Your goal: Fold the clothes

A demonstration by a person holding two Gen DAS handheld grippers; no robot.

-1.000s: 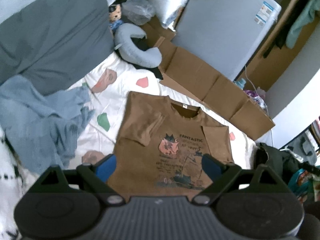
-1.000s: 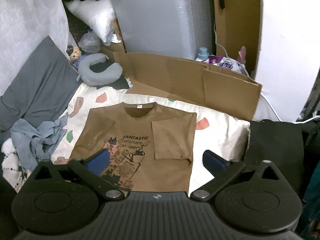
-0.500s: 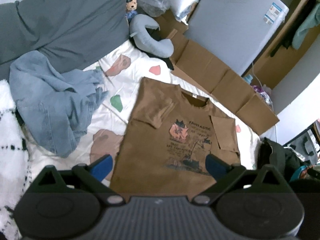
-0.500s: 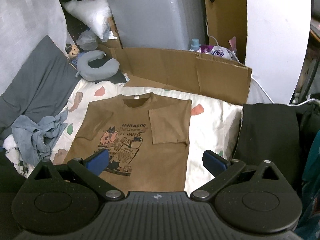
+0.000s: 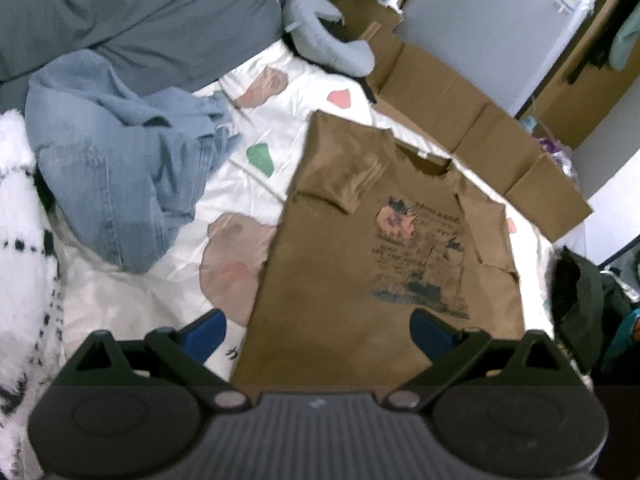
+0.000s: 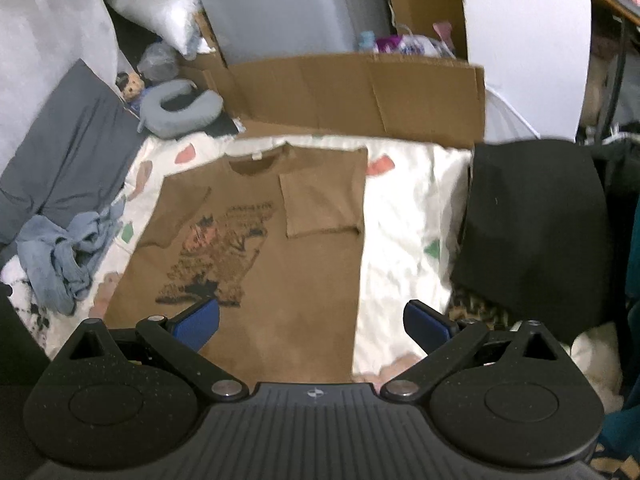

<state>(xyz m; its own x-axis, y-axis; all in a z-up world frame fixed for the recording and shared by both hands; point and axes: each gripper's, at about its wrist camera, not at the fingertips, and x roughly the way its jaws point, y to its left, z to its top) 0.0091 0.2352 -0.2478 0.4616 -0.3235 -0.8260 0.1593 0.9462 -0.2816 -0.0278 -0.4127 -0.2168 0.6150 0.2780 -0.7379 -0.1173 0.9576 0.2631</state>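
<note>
1. A brown printed T-shirt (image 5: pixel 360 272) (image 6: pixel 256 256) lies flat, print up, on a white bedsheet (image 5: pixel 132 296) (image 6: pixel 404 248) with coloured patches; both sleeves are folded in onto the chest.
2. The left gripper (image 5: pixel 318 330) hangs over the shirt's lower hem, jaws spread wide and holding nothing.
3. The right gripper (image 6: pixel 312 318) sits above the hem's right corner, jaws likewise wide apart and empty.
4. Crumpled blue jeans (image 5: pixel 116 176) (image 6: pixel 60 252) lie just beside the shirt's left edge, on the sheet.
5. A grey neck pillow (image 5: pixel 328 40) (image 6: pixel 180 108) rests past the collar, near a flattened cardboard box (image 5: pixel 472 120) (image 6: pixel 360 96) that borders the bed.
6. A black garment (image 6: pixel 532 224) is heaped at the sheet's right side, apart from the shirt.
</note>
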